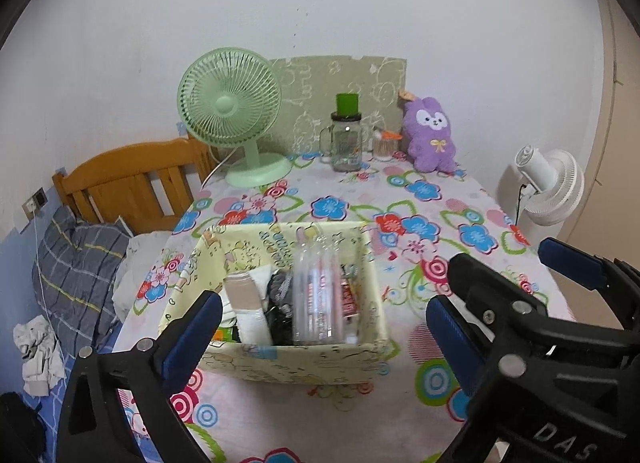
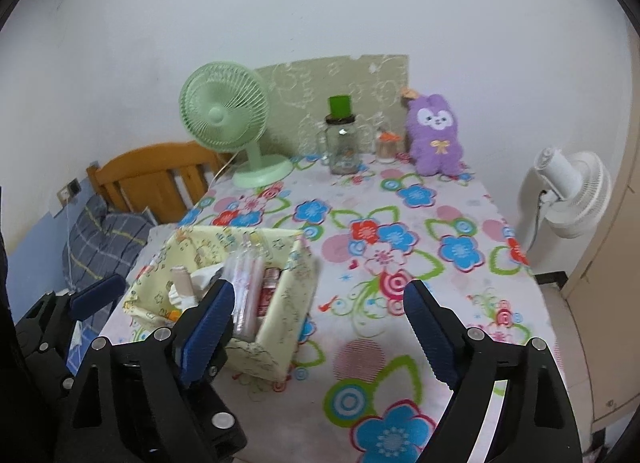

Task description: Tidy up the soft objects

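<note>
A purple plush bunny (image 1: 430, 135) sits upright at the far end of the flowered table, against the wall; it also shows in the right wrist view (image 2: 434, 137). A pale yellow fabric box (image 1: 280, 359) stands near the table's front left, holding a clear plastic bottle (image 1: 318, 295), a beige tube and other small items; the box shows in the right wrist view (image 2: 280, 327) too. My left gripper (image 1: 324, 327) is open and empty, hovering over the box. My right gripper (image 2: 320, 323) is open and empty, just right of the box.
A green desk fan (image 1: 232, 111) stands at the back left. A glass jar with a green lid (image 1: 347, 139) and a small jar (image 1: 385, 145) stand beside the bunny. A white fan (image 1: 548, 187) stands off the table's right. A wooden bed with a grey pillow (image 1: 76, 271) lies left.
</note>
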